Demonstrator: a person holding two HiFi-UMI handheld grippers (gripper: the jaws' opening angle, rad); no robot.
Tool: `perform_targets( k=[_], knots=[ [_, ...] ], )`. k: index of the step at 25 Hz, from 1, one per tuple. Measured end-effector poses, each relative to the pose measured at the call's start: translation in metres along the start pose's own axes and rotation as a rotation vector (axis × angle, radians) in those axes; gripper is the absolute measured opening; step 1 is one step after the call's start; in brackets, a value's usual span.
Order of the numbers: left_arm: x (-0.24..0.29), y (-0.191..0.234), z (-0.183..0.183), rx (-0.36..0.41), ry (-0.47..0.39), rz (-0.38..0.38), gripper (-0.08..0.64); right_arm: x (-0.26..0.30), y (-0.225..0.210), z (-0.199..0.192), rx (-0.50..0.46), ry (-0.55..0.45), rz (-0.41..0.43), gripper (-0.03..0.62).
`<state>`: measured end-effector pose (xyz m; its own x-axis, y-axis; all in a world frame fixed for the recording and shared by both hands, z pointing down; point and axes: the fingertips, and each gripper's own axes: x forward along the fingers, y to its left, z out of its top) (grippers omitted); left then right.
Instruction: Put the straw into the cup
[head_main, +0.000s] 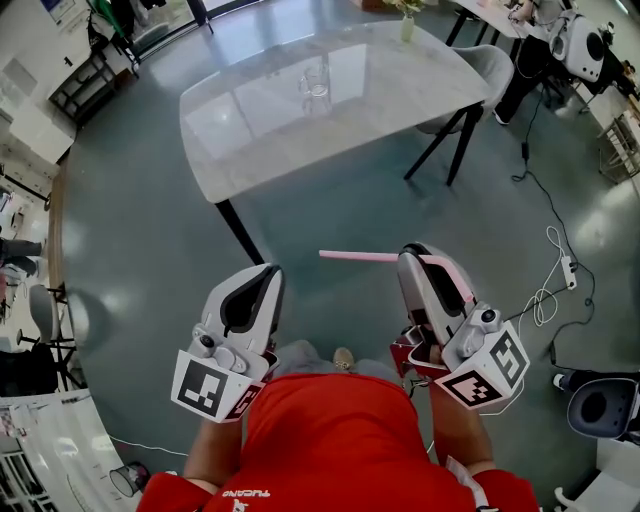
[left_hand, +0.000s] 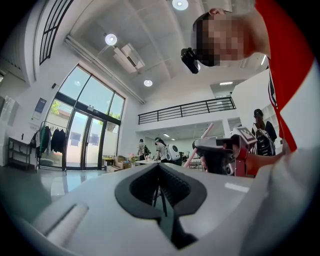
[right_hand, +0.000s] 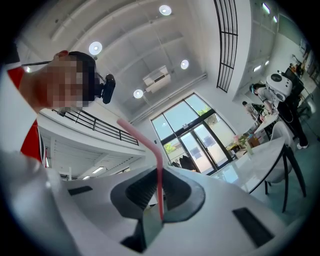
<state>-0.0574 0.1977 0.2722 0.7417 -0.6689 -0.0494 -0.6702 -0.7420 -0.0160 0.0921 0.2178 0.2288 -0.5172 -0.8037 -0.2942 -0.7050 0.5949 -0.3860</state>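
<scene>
One straw (head_main: 355, 256) pinched in right tongs (head_main: 415, 252), jutting leftward.

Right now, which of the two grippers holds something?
The right gripper: its jaws pinch the pink straw, which sticks out sideways toward the other one. The left gripper has its jaws shut on nothing.

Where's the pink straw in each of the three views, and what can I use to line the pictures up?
Head view: lower middle, the straw pokes leftward out of the right gripper.
Left gripper view: right of centre, the straw slants up above the right gripper.
Right gripper view: centre, the straw is clamped between the jaws and bends up to the left.
Shared landmark: the right gripper, shut on the straw.
</scene>
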Motion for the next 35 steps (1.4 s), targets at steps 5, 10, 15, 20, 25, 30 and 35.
perform_targets(
  k=[5, 10, 15, 20, 25, 30, 35],
  knots=[
    [0.003, 0.003, -0.004, 0.004, 0.003, -0.002, 0.006, 0.000, -0.006, -0.003, 0.001, -0.004, -0.006, 0.025],
    [0.014, 0.009, -0.011, 0.005, -0.005, -0.012, 0.006, 0.001, -0.018, -0.010, -0.006, -0.006, -0.019, 0.025],
    [0.038, 0.028, -0.016, 0.007, -0.029, -0.033, 0.006, 0.019, -0.037, -0.014, -0.025, -0.010, -0.033, 0.025],
    [0.080, 0.071, -0.009, 0.011, -0.045, -0.064, 0.006, 0.068, -0.066, -0.011, -0.038, 0.004, -0.060, 0.025],
    [0.113, 0.114, -0.009, 0.014, -0.040, -0.087, 0.006, 0.118, -0.089, -0.014, -0.043, 0.026, -0.081, 0.025],
    [0.143, 0.158, -0.010, 0.018, -0.037, -0.110, 0.006, 0.171, -0.112, -0.019, -0.051, 0.044, -0.097, 0.025],
    [0.172, 0.206, -0.012, 0.009, -0.044, -0.112, 0.006, 0.224, -0.137, -0.021, -0.080, 0.061, -0.112, 0.025]
  ],
)
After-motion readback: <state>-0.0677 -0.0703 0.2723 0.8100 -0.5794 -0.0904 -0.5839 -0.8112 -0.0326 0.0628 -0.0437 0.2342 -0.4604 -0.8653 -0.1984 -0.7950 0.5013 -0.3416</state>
